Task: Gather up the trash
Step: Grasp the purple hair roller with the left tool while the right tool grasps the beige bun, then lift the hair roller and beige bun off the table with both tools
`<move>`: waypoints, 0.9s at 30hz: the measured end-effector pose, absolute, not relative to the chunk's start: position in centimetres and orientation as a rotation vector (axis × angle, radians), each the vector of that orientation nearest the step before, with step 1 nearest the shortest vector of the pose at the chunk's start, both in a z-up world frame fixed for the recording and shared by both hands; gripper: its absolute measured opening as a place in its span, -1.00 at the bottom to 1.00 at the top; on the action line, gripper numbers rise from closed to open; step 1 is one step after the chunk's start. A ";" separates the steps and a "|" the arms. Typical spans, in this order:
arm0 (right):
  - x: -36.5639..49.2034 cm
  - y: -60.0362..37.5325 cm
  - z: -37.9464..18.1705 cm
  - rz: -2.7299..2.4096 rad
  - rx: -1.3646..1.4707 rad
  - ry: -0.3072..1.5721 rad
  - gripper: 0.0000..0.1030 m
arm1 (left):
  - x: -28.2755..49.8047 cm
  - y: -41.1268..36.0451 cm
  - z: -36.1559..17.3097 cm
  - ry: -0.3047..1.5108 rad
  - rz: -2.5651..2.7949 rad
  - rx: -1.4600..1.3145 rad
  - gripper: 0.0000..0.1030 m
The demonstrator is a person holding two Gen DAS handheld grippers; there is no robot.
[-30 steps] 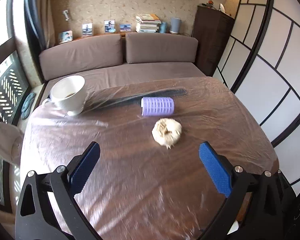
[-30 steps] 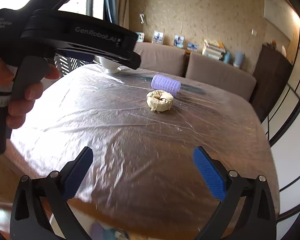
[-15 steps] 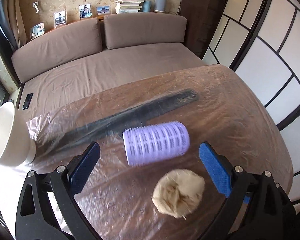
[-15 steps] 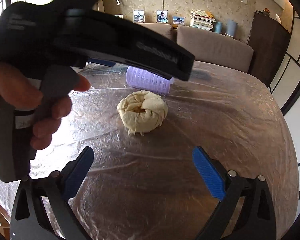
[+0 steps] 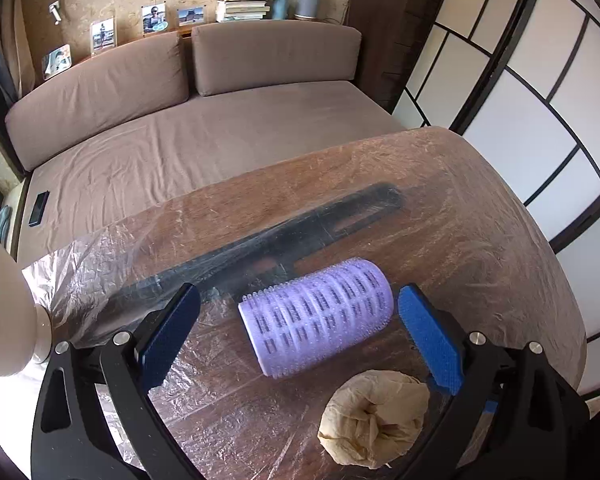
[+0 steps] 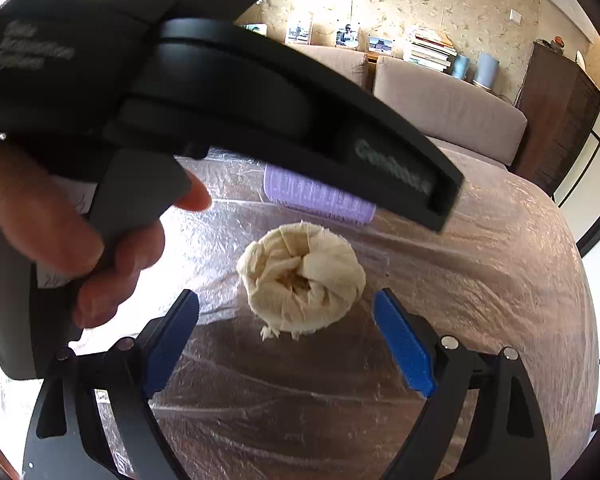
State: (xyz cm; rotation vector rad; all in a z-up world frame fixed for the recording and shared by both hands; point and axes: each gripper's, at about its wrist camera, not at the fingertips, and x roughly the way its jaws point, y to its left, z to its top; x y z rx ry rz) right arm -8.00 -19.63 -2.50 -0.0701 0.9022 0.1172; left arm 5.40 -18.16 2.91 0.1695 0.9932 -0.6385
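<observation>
Both grippers have closed in: left gripper (image 5: 298,338) spread around the roller (image 5: 316,316), right gripper (image 6: 286,342) closing around the wad (image 6: 300,276); crowding risks collision.

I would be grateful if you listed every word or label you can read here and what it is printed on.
"Gen...": blurred brand on the side of the left hand-held gripper, the rest unreadable.
Three lines of pale print on its rear housing: too blurred to read.
Book spines on the ledge: too small.

Crinkled glossy plastic film (image 5: 480,240) over wood table (image 6: 520,280); bristly plastic roller (image 5: 316,314); crumpled paper wad (image 6: 300,276).
</observation>
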 end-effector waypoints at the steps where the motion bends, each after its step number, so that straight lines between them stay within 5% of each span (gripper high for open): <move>1: -7.8 -19.6 -2.5 0.116 -0.071 0.903 0.70 | 5.4 -18.3 3.0 0.999 -0.651 0.171 0.94; 10: -7.0 -19.2 -2.3 0.132 -0.051 0.904 0.66 | 5.4 -19.0 2.3 0.996 -0.642 0.246 0.90; 14: -6.8 -19.5 -2.2 0.144 -0.034 0.909 0.31 | 6.0 -18.2 1.7 1.008 -0.629 0.231 0.54; 18: -6.8 -19.7 -2.2 0.155 -0.028 0.904 -0.01 | 6.4 -17.4 1.8 1.000 -0.627 0.203 0.54; 27: -7.7 -21.1 -2.1 0.160 0.026 0.904 -0.02 | 6.1 -16.2 2.3 0.969 -0.599 0.181 0.54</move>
